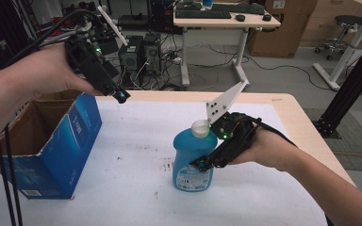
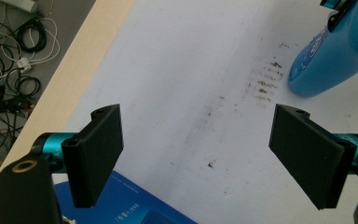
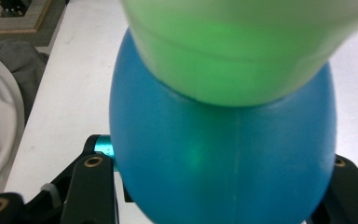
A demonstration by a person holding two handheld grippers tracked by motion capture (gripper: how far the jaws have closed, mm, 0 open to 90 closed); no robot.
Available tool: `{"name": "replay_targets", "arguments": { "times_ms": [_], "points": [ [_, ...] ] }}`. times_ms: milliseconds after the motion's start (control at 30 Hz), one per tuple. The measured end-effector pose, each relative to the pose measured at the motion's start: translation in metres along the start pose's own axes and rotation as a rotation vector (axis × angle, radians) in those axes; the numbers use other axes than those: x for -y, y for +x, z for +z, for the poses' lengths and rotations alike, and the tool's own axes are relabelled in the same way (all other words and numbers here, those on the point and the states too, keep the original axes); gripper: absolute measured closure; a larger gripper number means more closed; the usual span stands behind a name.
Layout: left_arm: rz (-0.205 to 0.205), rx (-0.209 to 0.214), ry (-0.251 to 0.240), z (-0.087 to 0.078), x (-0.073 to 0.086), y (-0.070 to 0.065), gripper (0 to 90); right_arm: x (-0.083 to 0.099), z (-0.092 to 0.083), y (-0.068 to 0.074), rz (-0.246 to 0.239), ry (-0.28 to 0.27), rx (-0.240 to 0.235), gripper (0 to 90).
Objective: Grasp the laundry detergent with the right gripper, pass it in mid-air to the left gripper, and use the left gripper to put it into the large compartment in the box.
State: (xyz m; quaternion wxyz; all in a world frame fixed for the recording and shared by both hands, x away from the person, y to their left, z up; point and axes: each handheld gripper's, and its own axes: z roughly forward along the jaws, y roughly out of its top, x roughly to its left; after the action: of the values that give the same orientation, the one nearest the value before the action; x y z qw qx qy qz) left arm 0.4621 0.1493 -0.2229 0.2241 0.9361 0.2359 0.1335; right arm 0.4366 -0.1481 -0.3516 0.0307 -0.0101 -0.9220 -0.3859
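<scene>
While the blue bottle (image 1: 193,157) stands upright mid-table on the white sheet (image 1: 136,155), the right gripper (image 1: 207,162) clamps its body from the right side, and the left gripper (image 1: 118,94) hangs wide open above the blue carton (image 1: 56,150), well apart.

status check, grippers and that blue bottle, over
Left gripper open, hovering above the blue box. Right gripper shut on the blue bottle, upright on the table. Nothing between bottle and box.
</scene>
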Motion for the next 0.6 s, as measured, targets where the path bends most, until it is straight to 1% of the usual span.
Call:
{"name": "replay_targets", "arguments": {
  "times_ms": [33, 133, 233, 267, 333, 433, 533, 600],
  "points": [
    [-0.001, 0.0, -0.001, 0.0, 0.0, 0.0, 17.7, 0.0, 0.0, 0.0, -0.006, -0.005, 0.003, 43.5],
    [0.003, 0.002, -0.004, 0.0, 0.0, 0.0, 17.7, 0.0, 0.0, 0.0, -0.002, -0.008, 0.011, 44.2],
    [0.011, 0.007, 0.003, -0.001, 0.001, 0.0, 17.7, -0.001, 0.001, -0.001, 0.006, -0.01, 0.013, 44.6],
    [0.005, 0.009, -0.001, -0.001, 0.001, -0.001, 17.7, -0.002, 0.001, -0.001, 0.013, -0.009, 0.012, 44.7],
    [0.014, 0.013, -0.004, -0.001, 0.001, -0.001, 17.7, -0.002, 0.001, -0.002, 0.023, -0.01, 0.014, 44.8],
    [0.022, 0.033, -0.016, -0.002, 0.0, -0.003, 17.7, -0.006, -0.001, -0.003, 0.035, -0.012, 0.01, 44.9],
    [0.045, 0.054, -0.012, -0.004, -0.003, -0.005, 17.7, -0.013, -0.005, -0.004, 0.043, -0.01, 0.006, 45.0],
    [0.063, 0.079, -0.014, -0.007, -0.006, -0.007, 17.7, -0.02, -0.008, -0.005, 0.046, -0.011, 0.006, 45.1]
  ]
}}
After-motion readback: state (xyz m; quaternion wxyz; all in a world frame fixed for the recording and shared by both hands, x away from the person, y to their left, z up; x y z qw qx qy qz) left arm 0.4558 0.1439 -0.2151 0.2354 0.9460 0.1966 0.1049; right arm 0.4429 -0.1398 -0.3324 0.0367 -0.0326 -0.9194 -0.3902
